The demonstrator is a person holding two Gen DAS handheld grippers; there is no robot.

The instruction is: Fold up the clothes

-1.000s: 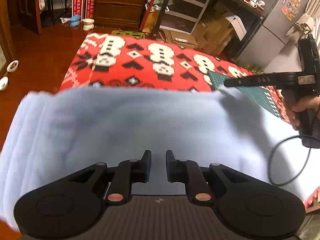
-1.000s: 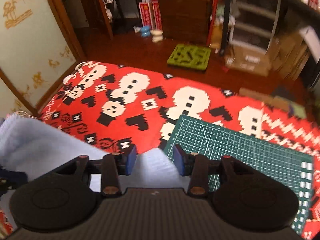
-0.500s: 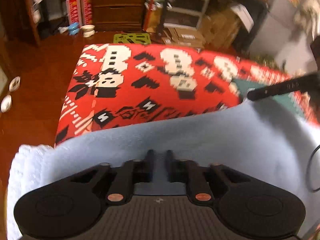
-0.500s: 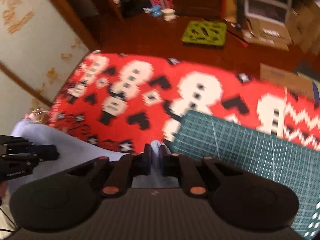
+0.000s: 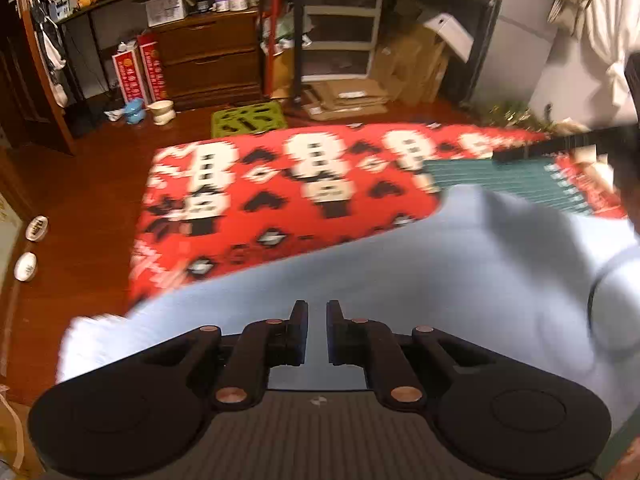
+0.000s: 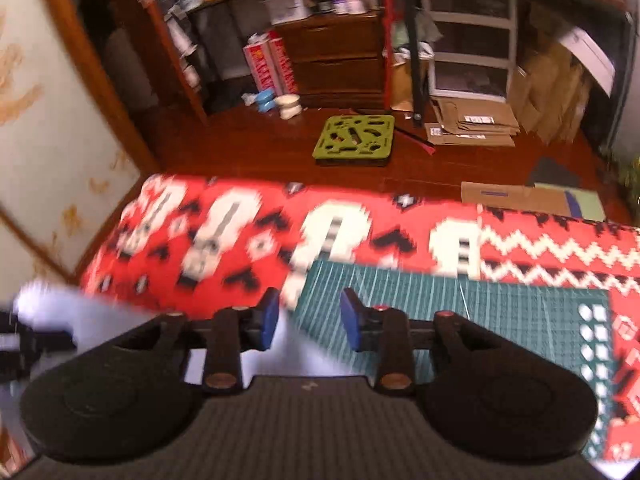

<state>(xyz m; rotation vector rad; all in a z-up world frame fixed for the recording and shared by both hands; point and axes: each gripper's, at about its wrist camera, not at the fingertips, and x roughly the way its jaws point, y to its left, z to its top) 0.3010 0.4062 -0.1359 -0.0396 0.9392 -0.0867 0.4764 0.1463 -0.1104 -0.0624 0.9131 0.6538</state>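
Observation:
A light blue cloth (image 5: 400,280) hangs in front of my left gripper (image 5: 317,320), whose fingers are shut on its edge with only a thin strip of fabric between them. It is raised above a red snowman-pattern blanket (image 5: 280,200). My right gripper (image 6: 308,320) stands open, its blue pads wide apart, over the edge of a green cutting mat (image 6: 480,304). A blurred corner of the cloth (image 6: 296,356) lies below and between the pads. The left wrist view shows one dark finger of the right gripper (image 5: 540,148) at the upper right.
The blanket-covered surface (image 6: 200,240) ends at a wooden floor. On the floor are a green tray (image 6: 354,140), pet bowls (image 5: 160,112) and flat cardboard (image 6: 472,124). A dresser (image 5: 208,60), shelves and a fridge stand behind. A paper wall (image 6: 40,120) is at the left.
The right gripper has opened and let go of the cloth corner it was pinching. Both views have risen and tilted toward the room. The left gripper stays shut on the cloth.

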